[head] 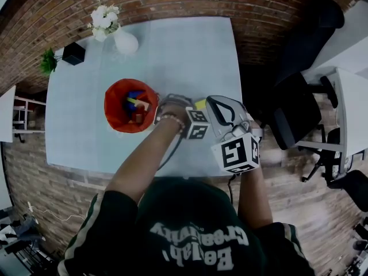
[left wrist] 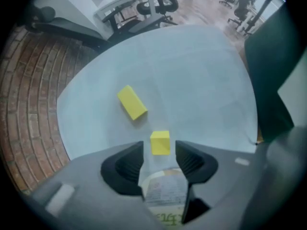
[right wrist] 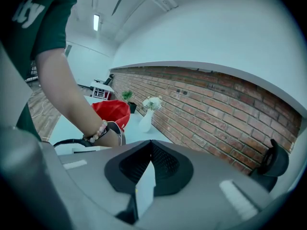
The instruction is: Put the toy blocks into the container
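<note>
A small yellow cube (left wrist: 160, 143) lies on the pale blue table (left wrist: 192, 80), right between the tips of my left gripper (left wrist: 159, 158). Its jaws stand open, with a gap on each side of the cube. A longer yellow block (left wrist: 132, 102) rests a little beyond it. In the head view my left gripper (head: 195, 119) points down at the table to the right of the red container (head: 131, 105), which holds several coloured blocks. A yellow block (head: 199, 104) shows beside it. My right gripper (head: 214, 103) hovers just right of the left one, shut (right wrist: 151, 147) and empty.
A white vase with flowers (head: 125, 41) and a small black plant pot (head: 72, 53) stand at the table's far side. The table's right edge (head: 238, 85) is close to both grippers. Black office chairs (head: 296, 108) stand beyond it, and a brick wall (right wrist: 216, 114) runs behind the table.
</note>
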Available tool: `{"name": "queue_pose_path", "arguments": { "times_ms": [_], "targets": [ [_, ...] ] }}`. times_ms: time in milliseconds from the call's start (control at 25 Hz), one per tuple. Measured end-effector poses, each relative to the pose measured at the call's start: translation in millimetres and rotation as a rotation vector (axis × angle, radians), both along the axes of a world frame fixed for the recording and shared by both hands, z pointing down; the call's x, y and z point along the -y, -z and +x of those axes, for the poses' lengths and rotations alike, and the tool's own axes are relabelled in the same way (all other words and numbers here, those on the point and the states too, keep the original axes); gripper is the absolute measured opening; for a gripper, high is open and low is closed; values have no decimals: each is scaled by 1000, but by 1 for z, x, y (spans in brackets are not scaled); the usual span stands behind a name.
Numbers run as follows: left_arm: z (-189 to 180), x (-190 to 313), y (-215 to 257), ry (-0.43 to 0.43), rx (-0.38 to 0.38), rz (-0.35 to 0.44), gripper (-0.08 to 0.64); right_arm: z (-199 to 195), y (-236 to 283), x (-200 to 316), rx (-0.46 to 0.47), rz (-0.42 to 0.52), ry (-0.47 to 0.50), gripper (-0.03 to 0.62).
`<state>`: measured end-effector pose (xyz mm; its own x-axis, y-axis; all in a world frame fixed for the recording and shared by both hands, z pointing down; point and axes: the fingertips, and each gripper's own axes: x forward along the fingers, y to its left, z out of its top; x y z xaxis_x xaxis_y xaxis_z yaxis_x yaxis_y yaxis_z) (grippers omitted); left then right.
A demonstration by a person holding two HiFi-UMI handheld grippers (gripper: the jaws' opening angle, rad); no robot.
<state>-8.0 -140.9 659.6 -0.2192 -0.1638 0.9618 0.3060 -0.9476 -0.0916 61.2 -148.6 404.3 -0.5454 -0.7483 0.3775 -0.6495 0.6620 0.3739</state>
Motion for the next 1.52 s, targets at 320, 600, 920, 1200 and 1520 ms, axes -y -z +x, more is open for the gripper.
{"name": "queue_pose_path", "arguments": {
  "times_ms": [320, 600, 920, 1200, 1520],
  "targets": [
    [-14, -15, -26, 18, 51, -88, 146, -9, -2, 0, -9, -2, 11, 6],
    [5, -14, -15, 2, -13, -30, 146, -7, 2, -3, -19, 8, 6, 6],
    [44, -14, 58, 189, -393, 158, 146, 12, 18, -17, -17, 38, -25, 6],
    [58, -22, 157, 436, -834, 361, 146, 12, 33, -46, -8, 80, 3, 6],
    [59, -66, 241, 467, -1163, 430, 146, 7, 46, -77, -5, 108, 37, 6]
  ]
}}
